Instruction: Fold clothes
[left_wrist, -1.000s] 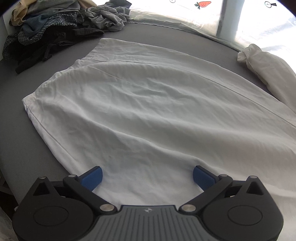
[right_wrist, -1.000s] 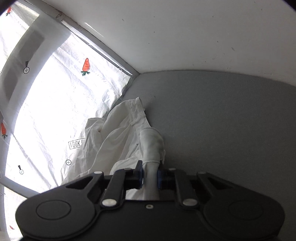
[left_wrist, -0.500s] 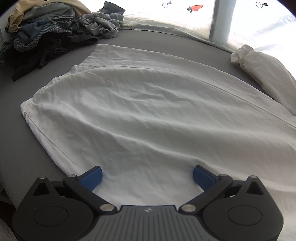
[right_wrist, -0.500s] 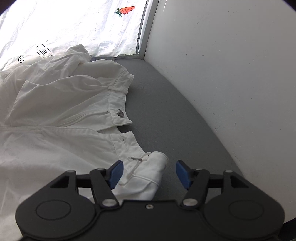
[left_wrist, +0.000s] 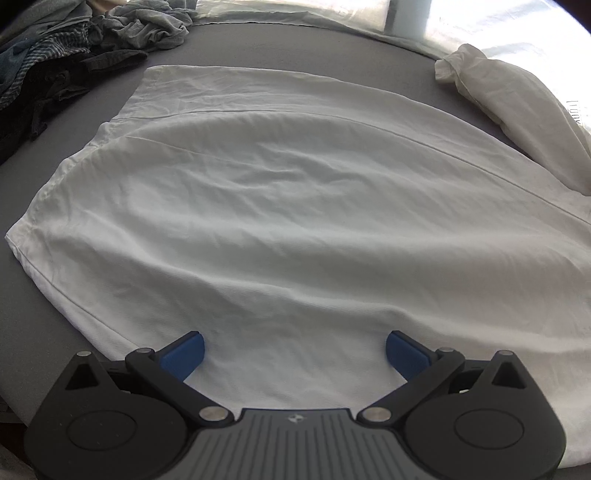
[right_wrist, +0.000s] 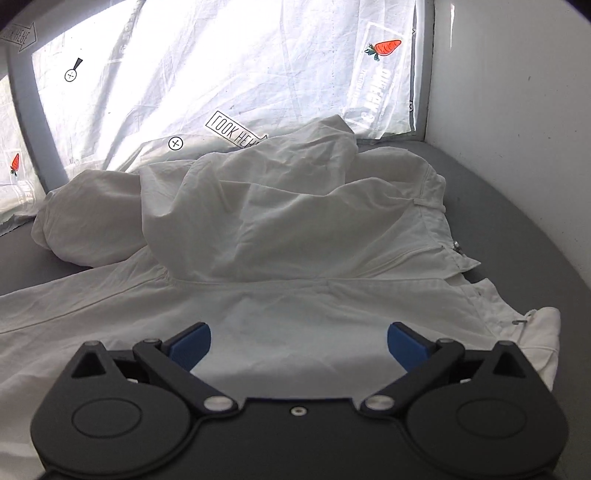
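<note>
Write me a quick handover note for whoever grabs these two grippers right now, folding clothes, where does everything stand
Left gripper: open, holding nothing, over the near edge of the white trousers.
Right gripper: its jaws have just been opening and now stand wide; nothing between them, over the waist end.
Trousers: one leg spread fairly flat on the grey surface; the other leg lies bunched near the window; waistband corner lies loose at the right.
Unfolded pile of dark clothes waits at far left.
Done: one leg laid out.
Left: straighten the bunched leg, fold the trousers, then the pile.
</note>
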